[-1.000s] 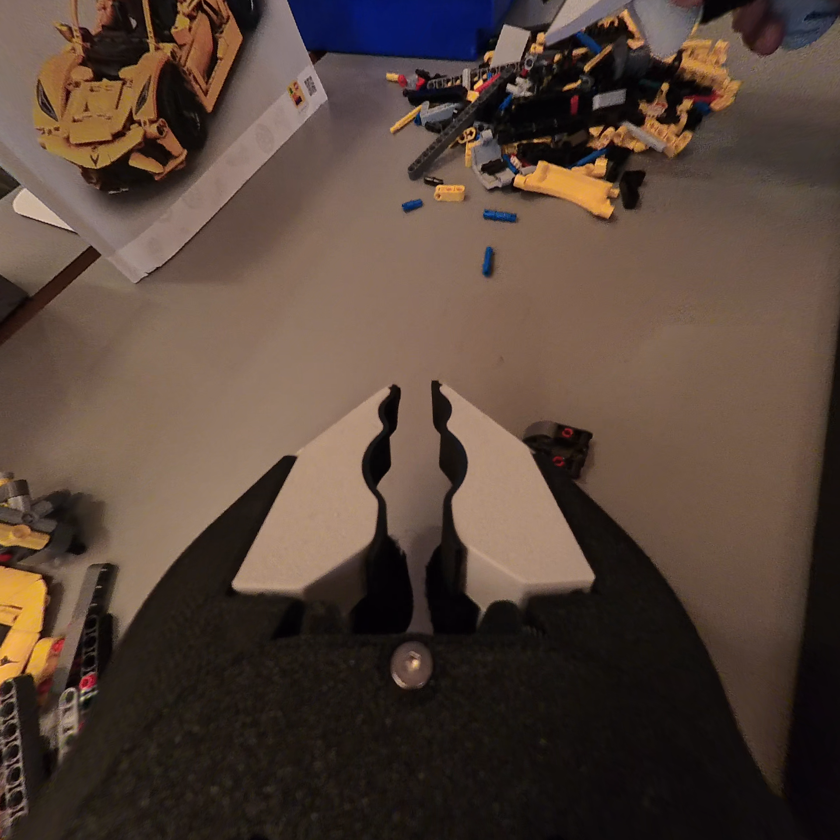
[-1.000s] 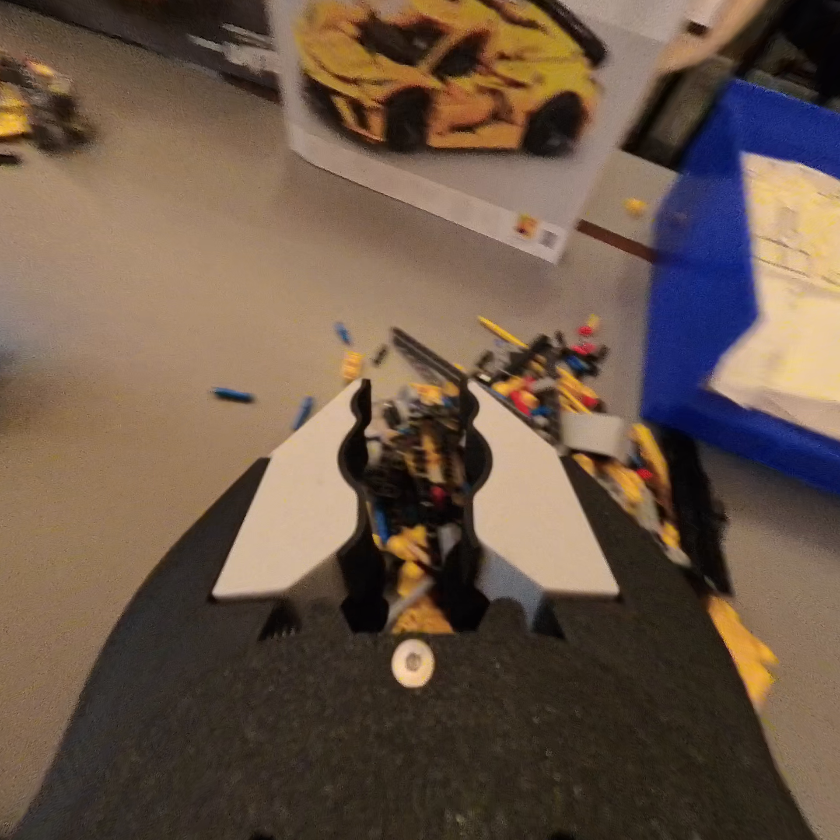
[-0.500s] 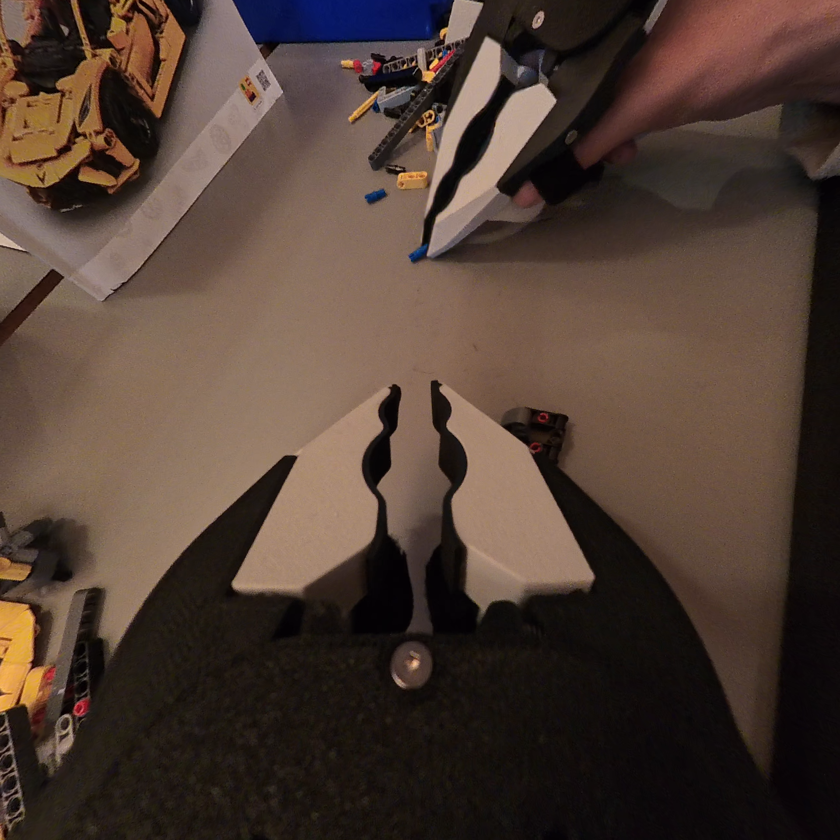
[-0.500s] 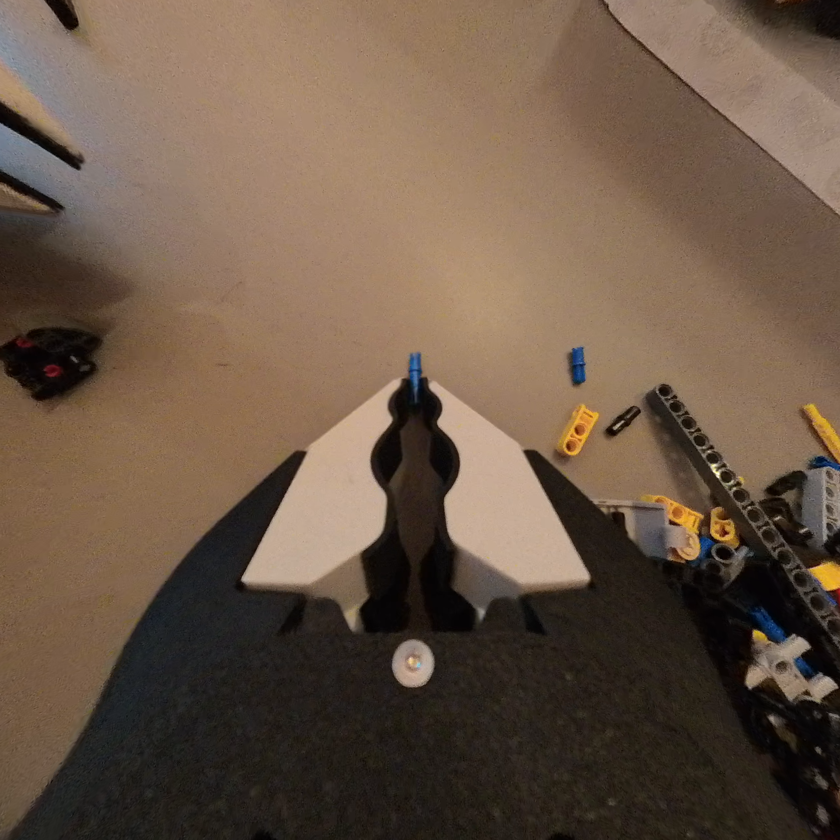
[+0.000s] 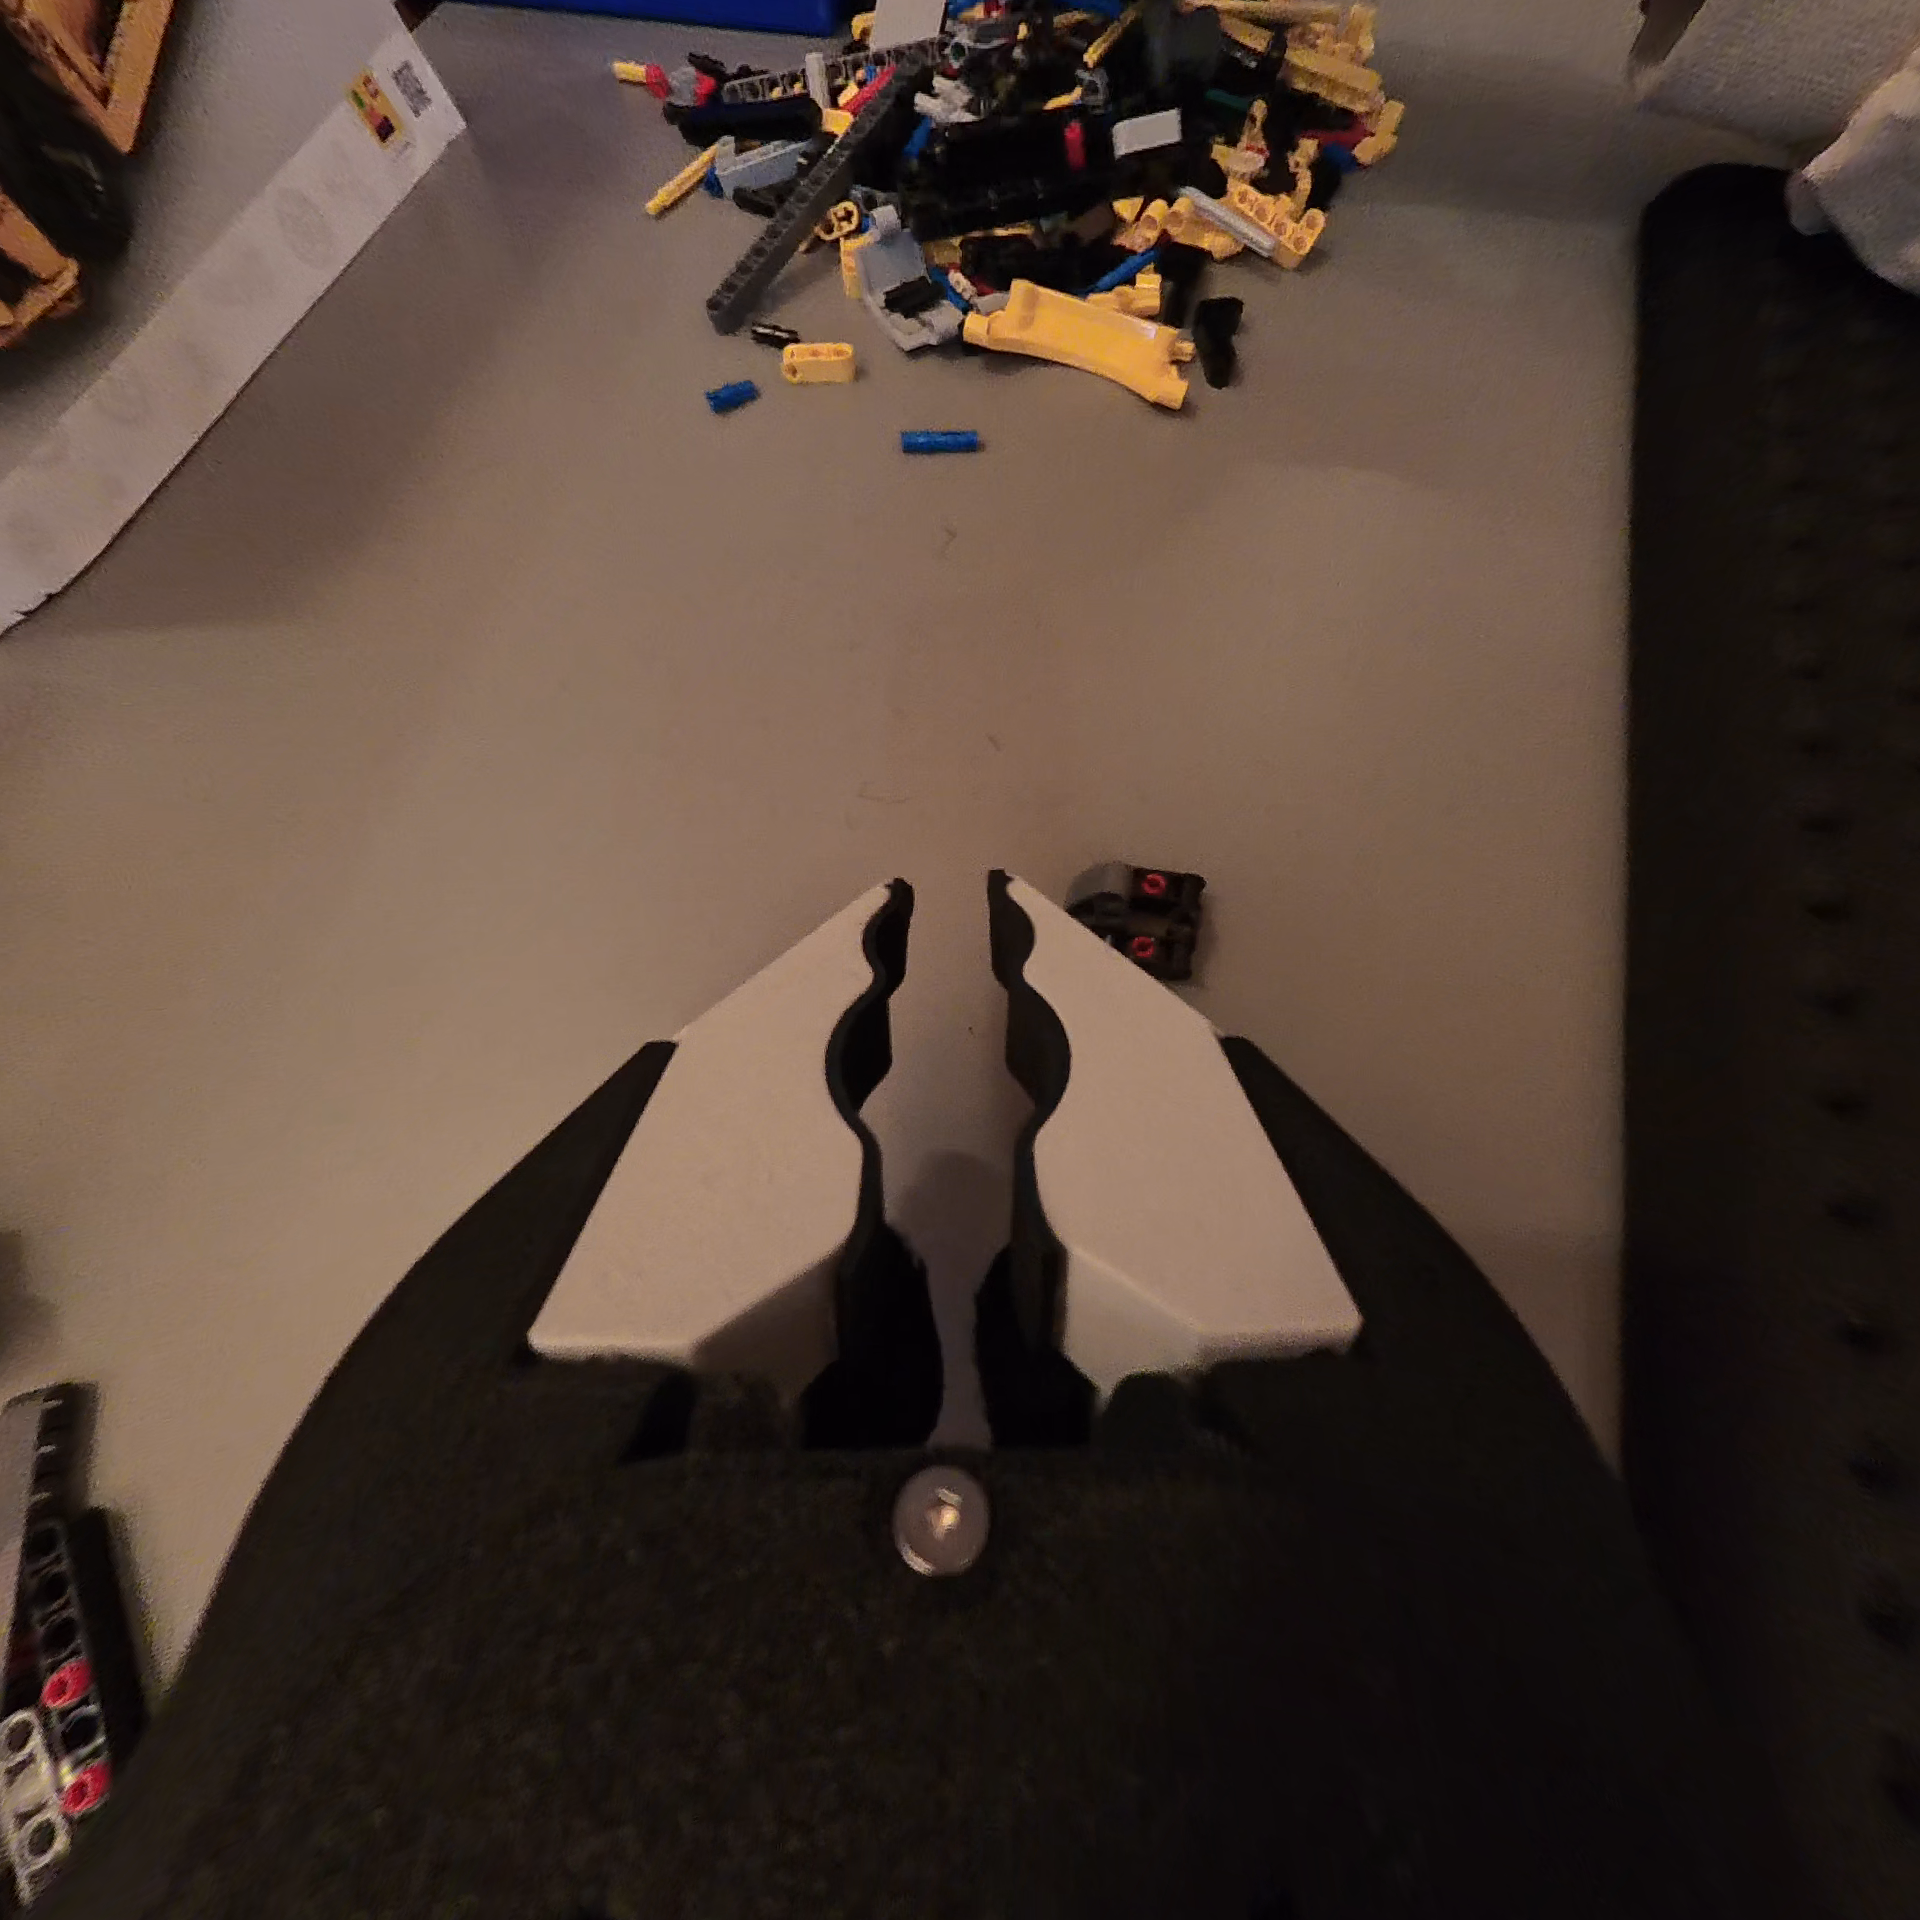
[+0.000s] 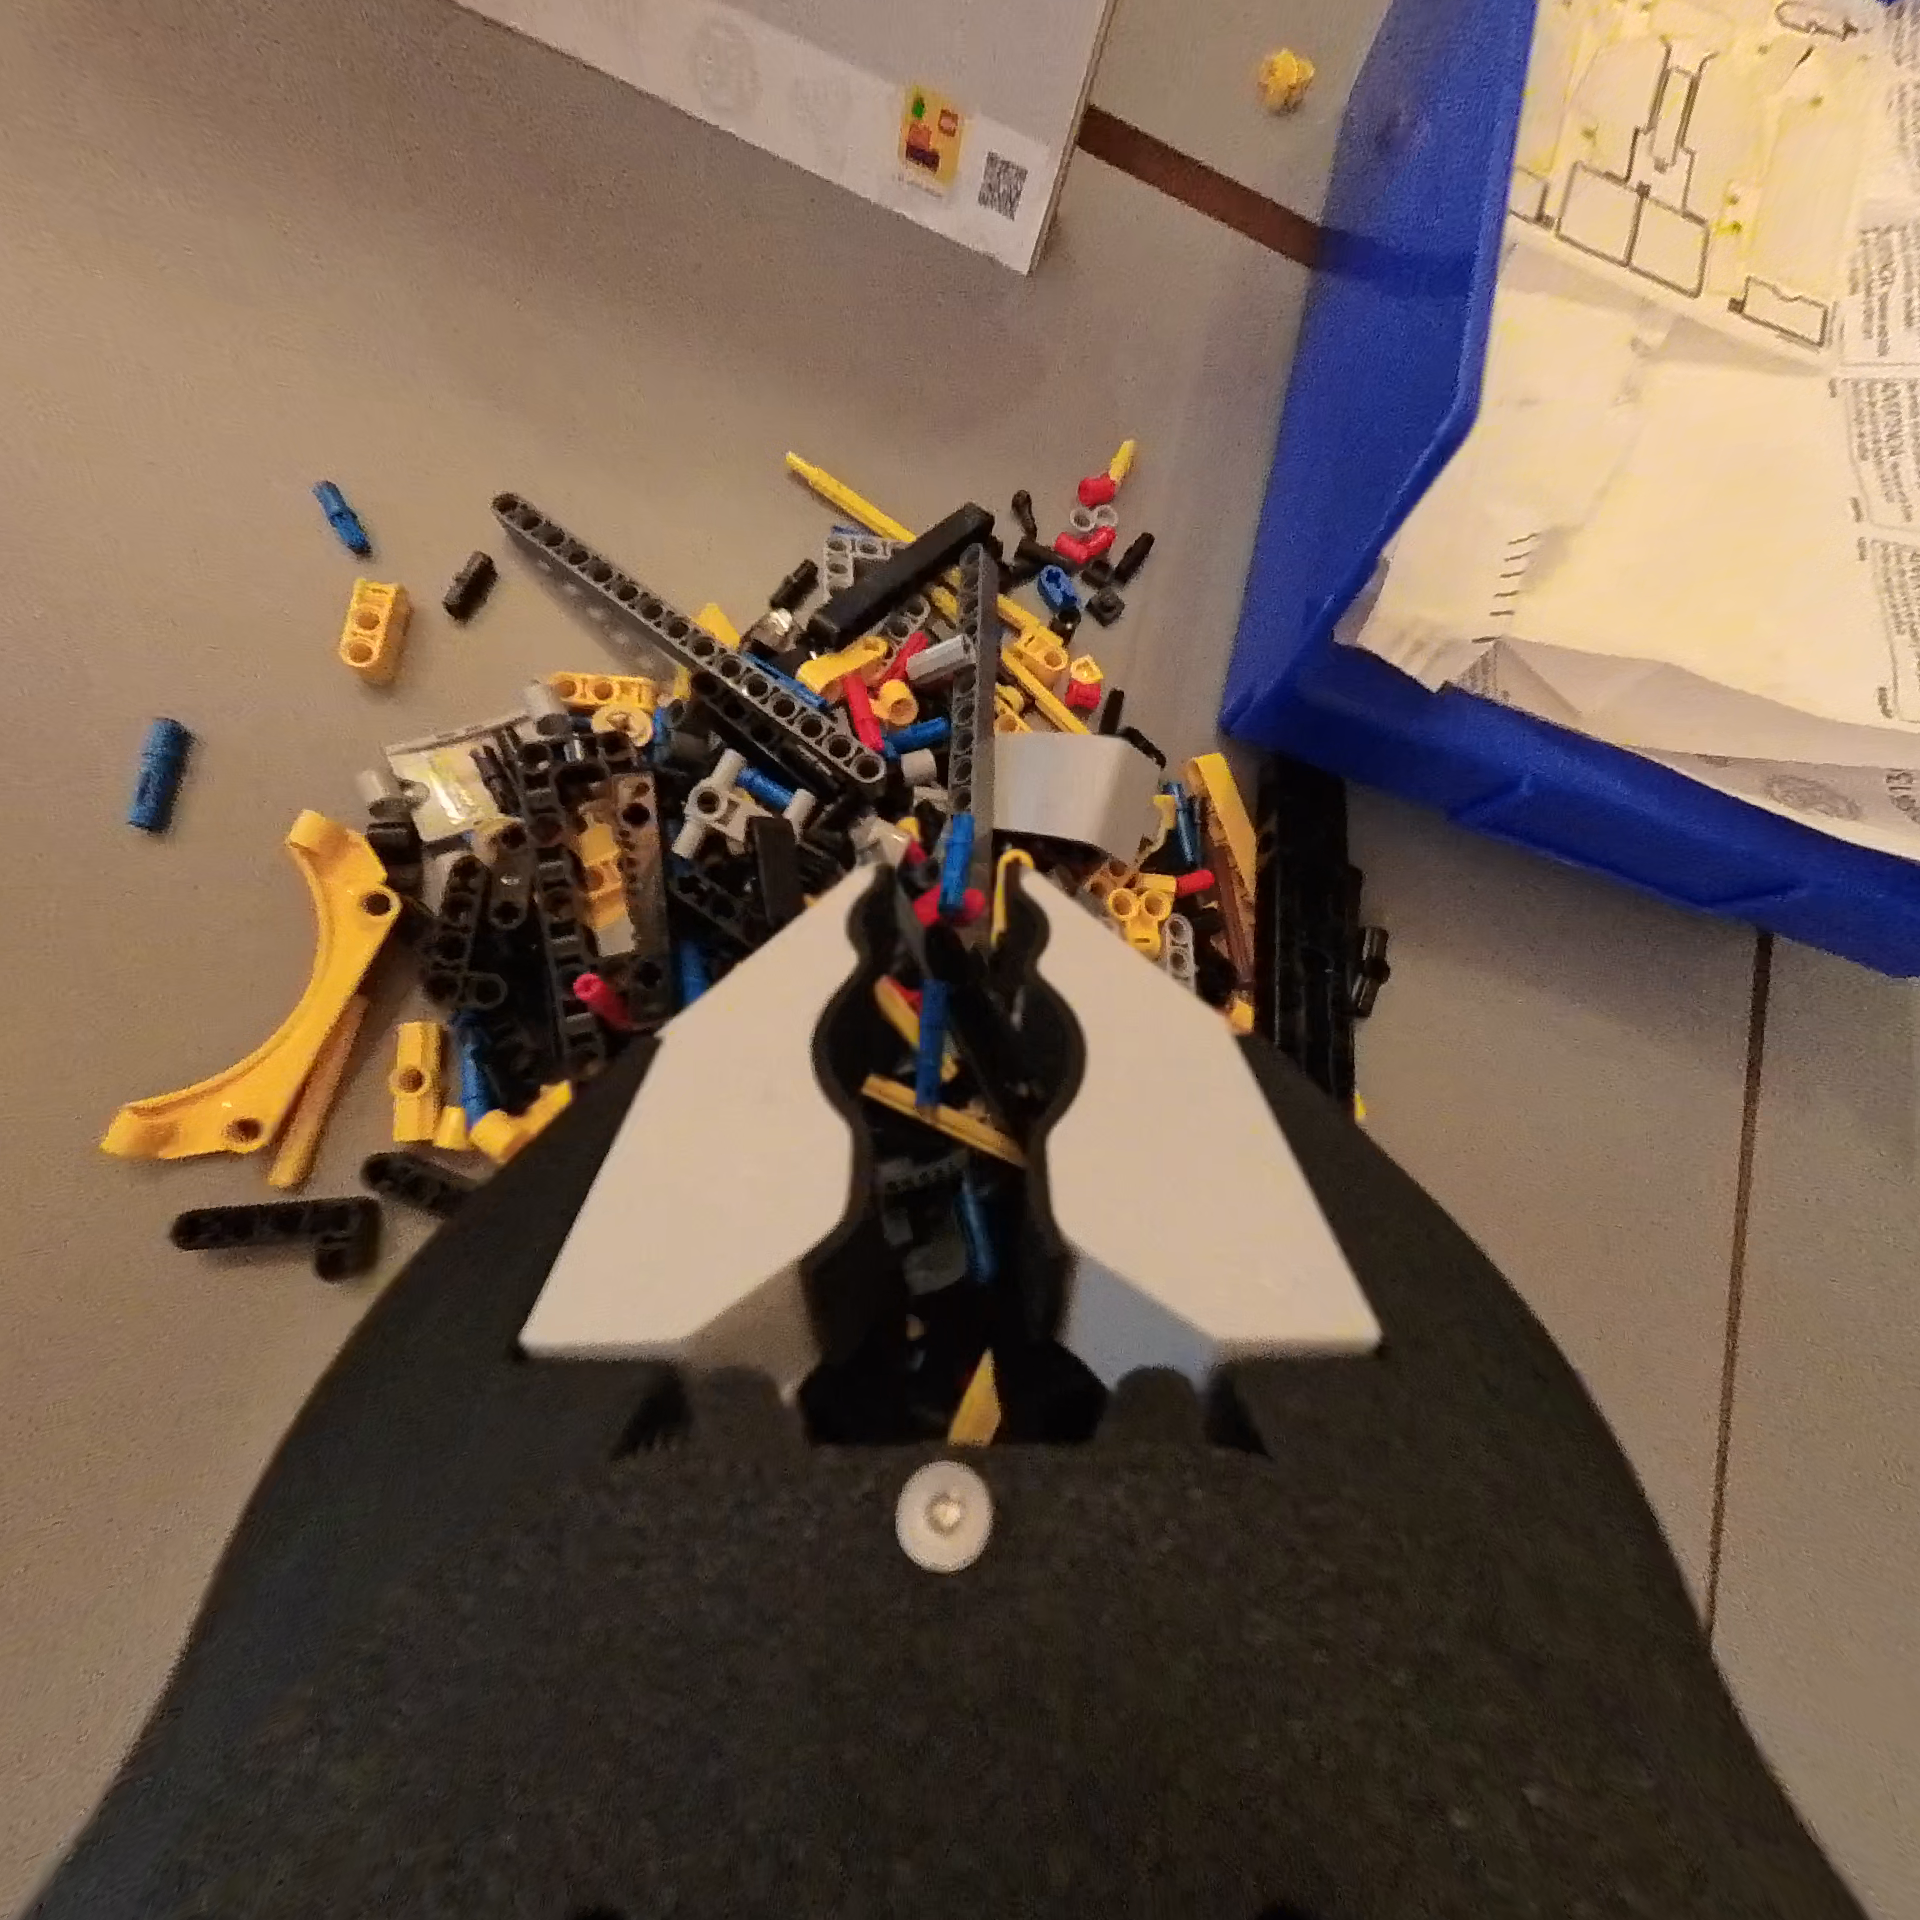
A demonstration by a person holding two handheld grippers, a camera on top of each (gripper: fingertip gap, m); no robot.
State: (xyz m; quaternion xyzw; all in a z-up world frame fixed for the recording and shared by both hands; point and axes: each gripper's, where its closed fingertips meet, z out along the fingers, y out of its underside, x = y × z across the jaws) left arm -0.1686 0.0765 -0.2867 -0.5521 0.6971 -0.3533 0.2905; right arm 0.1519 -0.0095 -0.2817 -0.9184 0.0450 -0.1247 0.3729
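Left wrist view: grey tabletop (image 5: pixel 520 831).

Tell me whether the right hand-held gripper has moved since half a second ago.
Yes. The right hand-held gripper has swung from bare grey table to over the pile of plastic building pieces, near the blue bin.

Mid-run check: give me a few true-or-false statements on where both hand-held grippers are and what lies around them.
1. The left hand-held gripper has nothing between its fingers. True: bare table shows through the gap.
2. A small black piece with red pins lies just right of the left fingertips. True.
3. The right hand-held gripper is over bare table. False: it is over the pile of building-toy pieces.
4. The blue bin is empty. False: it holds printed paper sheets.
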